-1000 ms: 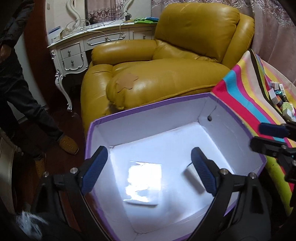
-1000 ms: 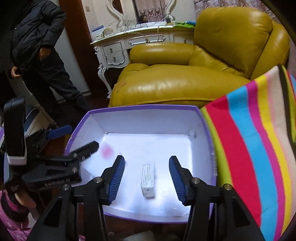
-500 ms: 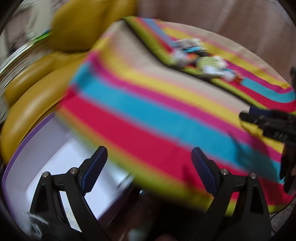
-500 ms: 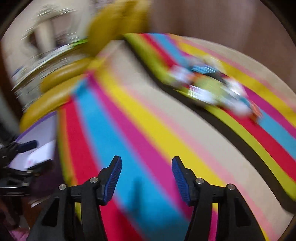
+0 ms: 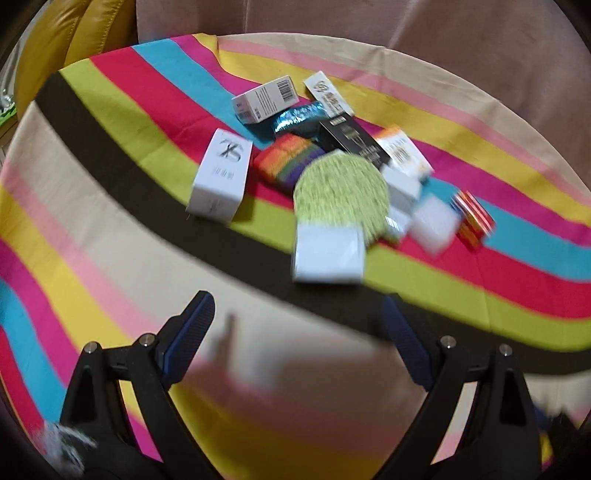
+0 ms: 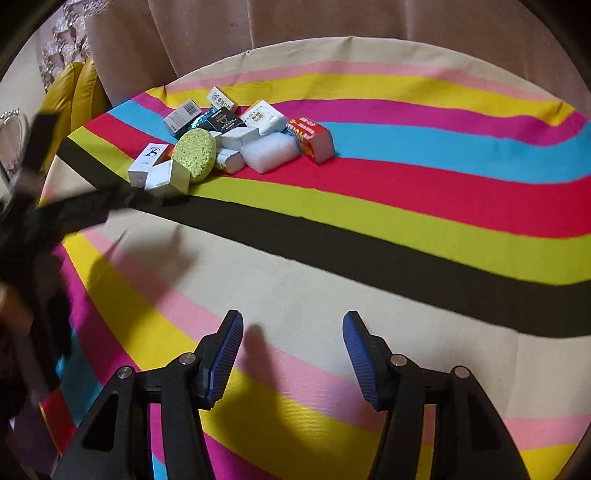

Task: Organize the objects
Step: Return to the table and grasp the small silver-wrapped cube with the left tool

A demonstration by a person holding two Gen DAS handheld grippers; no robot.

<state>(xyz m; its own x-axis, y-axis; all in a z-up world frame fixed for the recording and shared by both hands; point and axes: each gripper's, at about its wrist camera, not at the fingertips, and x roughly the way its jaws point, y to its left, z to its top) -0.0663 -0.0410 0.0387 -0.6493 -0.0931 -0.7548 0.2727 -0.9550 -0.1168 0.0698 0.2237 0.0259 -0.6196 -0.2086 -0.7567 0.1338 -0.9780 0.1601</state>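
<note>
Left wrist view: your left gripper (image 5: 295,332) is wide and empty, right gripper (image 6: 291,350) half-wide, empty. Pile's far-left on the striped cloth (image 6: 406,206). Green sponge (image 5: 341,192) looks soft, light; pinch its flat faces.

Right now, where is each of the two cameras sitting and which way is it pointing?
Left wrist: rides the left gripper, angled down at the striped cloth and its pile: green sponge, white boxes. Its own open, empty blue-padded fingers show.
Right wrist: rides the right gripper, angled down at the cloth from farther back; its open fingers show, and the blurred left gripper enters at left.
Shared: cloth, sponge, red box, curtain.
</note>
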